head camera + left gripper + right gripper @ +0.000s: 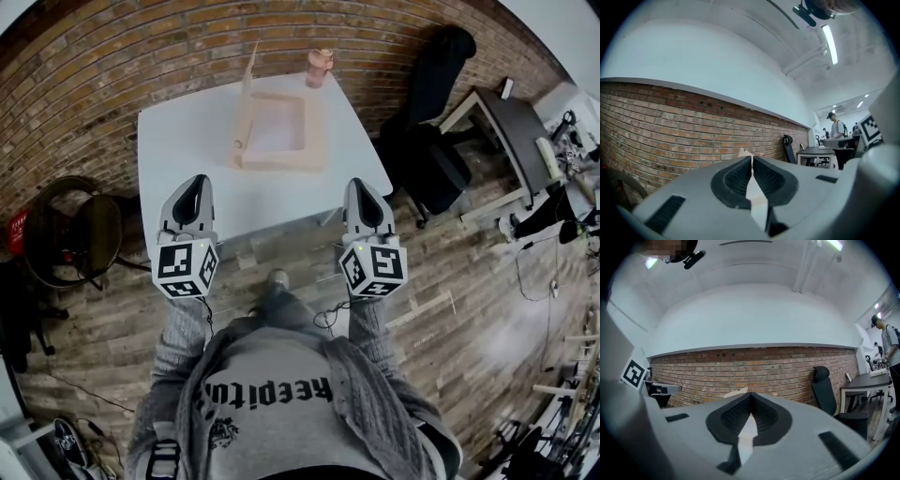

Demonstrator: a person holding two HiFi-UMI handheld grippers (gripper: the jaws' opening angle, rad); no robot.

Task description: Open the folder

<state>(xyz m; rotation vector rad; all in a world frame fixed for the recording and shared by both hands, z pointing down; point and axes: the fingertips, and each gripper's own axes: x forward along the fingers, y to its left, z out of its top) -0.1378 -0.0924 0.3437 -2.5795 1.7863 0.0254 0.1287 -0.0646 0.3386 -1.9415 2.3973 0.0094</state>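
A tan folder [277, 131] lies on the white table [178, 141], its cover [247, 94] standing up along its left side. My left gripper [192, 190] hovers at the table's front edge, left of the folder, with its jaws shut and nothing between them. My right gripper [364, 193] hovers at the front edge on the right, jaws also shut and empty. Both point level toward the brick wall. In the left gripper view the pads [739, 176] meet, and a folder corner [744, 153] peeks over them. The right gripper view shows the same: closed pads [764, 416] and a folder corner [736, 393].
A pink cup-like object [320, 67] stands at the table's far edge. A black office chair [436, 103] and a dark desk [511, 122] are to the right. A round dark stool [75, 234] sits left. A person [836, 126] stands by the far desks.
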